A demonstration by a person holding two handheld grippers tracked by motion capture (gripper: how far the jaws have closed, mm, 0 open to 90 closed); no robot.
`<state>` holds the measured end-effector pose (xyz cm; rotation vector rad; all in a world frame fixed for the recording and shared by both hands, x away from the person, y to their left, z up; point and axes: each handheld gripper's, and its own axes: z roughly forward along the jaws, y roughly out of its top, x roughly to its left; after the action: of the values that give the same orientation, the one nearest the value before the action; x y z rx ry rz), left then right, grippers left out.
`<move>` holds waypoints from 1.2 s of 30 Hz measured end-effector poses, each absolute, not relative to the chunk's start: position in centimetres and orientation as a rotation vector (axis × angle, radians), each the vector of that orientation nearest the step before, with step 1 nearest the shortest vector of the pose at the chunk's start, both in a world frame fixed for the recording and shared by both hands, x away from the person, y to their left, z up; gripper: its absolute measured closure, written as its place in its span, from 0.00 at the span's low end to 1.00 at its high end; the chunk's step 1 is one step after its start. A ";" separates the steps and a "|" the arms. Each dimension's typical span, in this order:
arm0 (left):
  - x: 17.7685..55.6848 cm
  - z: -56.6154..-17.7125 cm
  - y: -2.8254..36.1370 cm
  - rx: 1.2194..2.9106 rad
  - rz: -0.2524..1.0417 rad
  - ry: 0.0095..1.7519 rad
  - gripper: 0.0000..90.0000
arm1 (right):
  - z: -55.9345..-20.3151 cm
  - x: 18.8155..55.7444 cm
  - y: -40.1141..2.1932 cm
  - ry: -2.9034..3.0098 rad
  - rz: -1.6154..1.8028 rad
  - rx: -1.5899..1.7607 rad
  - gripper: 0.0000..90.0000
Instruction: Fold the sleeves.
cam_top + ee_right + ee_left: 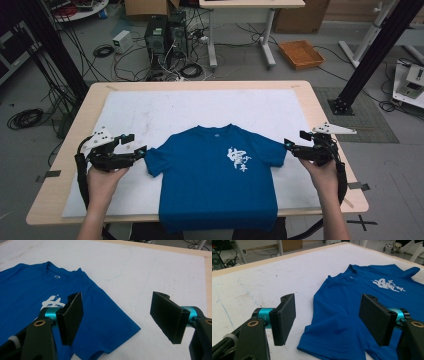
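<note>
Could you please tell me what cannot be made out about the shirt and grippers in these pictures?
- Shirt hem: high view, it hangs past the table front edge.
- White print: high view, too small to read.
- Left gripper, right gripper: whether their open jaws touch the sleeves cannot be told.

A T-shirt (217,175) lies flat on a sheet (150,112) that covers most of the table (80,107), its collar toward the far edge and its hem hanging over the near edge. The left gripper (135,145) hovers just beside the shirt's left sleeve, the right gripper (295,141) just beside the right sleeve, each pointing inward. Behind the table, on the floor, computer towers (165,32) stand left of a second table (240,30), and a tray (301,54) lies to its right.
</note>
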<state>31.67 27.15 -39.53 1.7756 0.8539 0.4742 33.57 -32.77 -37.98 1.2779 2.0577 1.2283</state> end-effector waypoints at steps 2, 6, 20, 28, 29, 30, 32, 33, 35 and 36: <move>31.6 -39.5 27.2 1.774 0.474 0.857 0.33 | -38.0 33.6 -32.8 2.057 1.229 1.277 0.29; 31.6 -39.6 27.3 1.768 0.464 0.869 0.33 | -38.0 33.7 -32.7 2.060 1.229 1.274 0.29; 32.4 -40.9 29.2 1.729 0.376 0.988 0.42 | -37.9 33.7 -32.7 2.049 1.232 1.281 0.29; 33.8 -42.6 29.5 1.754 0.252 1.097 0.56 | -38.0 33.9 -32.4 2.055 1.229 1.276 0.29; 34.1 -42.9 29.4 1.761 0.242 1.102 0.57 | -38.0 33.9 -32.3 2.057 1.226 1.273 0.29; 34.5 -43.3 29.1 1.770 0.220 1.120 0.57 | -38.0 33.9 -32.3 2.055 1.227 1.278 0.29; 34.7 -43.5 29.0 1.774 0.209 1.127 0.59 | -38.0 33.8 -32.4 2.053 1.226 1.279 0.29; 34.9 -43.6 28.9 1.777 0.200 1.133 0.59 | -38.0 33.8 -32.4 2.053 1.226 1.279 0.29; 35.2 -44.1 28.7 1.807 0.179 1.158 0.61 | -38.0 33.8 -32.5 2.051 1.226 1.282 0.29; 35.3 -44.1 28.7 1.814 0.178 1.171 0.61 | -38.0 33.8 -32.5 2.050 1.225 1.286 0.29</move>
<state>35.28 28.72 -44.15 1.8137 1.1709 0.1782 33.79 -32.54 -38.00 1.2858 2.0504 1.2247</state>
